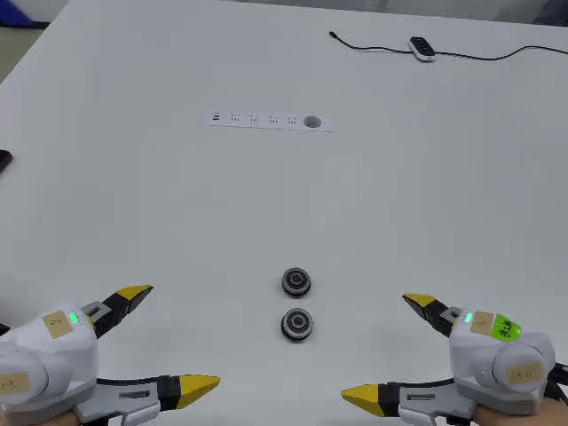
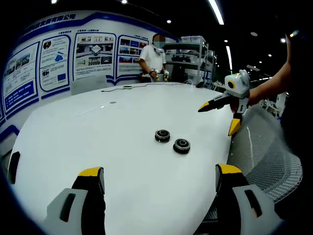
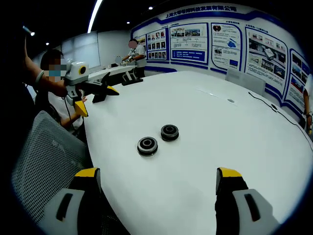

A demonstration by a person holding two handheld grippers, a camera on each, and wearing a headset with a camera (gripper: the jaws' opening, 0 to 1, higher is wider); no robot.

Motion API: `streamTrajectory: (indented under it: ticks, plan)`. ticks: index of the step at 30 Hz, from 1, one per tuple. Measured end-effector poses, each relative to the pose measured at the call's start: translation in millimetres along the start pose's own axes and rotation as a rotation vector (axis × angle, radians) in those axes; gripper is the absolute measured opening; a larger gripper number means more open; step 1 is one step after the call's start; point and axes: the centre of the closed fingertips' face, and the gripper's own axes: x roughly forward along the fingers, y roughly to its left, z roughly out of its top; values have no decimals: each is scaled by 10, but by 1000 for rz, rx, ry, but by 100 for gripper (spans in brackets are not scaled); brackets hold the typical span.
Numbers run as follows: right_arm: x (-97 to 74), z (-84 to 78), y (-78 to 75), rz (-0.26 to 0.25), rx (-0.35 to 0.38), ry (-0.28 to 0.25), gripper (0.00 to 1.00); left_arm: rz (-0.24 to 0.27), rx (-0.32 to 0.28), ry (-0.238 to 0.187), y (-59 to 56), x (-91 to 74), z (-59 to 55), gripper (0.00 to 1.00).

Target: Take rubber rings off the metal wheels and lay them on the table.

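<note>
The near wheel (image 1: 297, 324) and far wheel (image 1: 296, 282) sit mid-table, close but not touching, with a narrow gap between them. Bare table (image 1: 133, 204) lies open from the left gripper (image 1: 175, 337) and right gripper (image 1: 380, 347) inward to them. The strip (image 1: 266, 120) and cable (image 1: 382, 49) lie well beyond.

No legible text: wall posters (image 3: 190, 36) blurred; sticker (image 1: 504, 328) on right hand-held gripper (image 1: 380, 347) unreadable.
</note>
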Motion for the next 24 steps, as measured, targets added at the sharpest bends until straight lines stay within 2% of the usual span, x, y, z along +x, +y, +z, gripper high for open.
streamTrajectory:
  ticks: [9,18,24]
  plan:
    - [42,7,26,8,9,-4,99,-20,25,11,5,87,14,93]
    - [74,35,34,14,12,-10,99,-47,53,20,-75,179,91,88]
    - [92,48,40,19,16,-12,99,-74,76,34,-132,247,93,81]
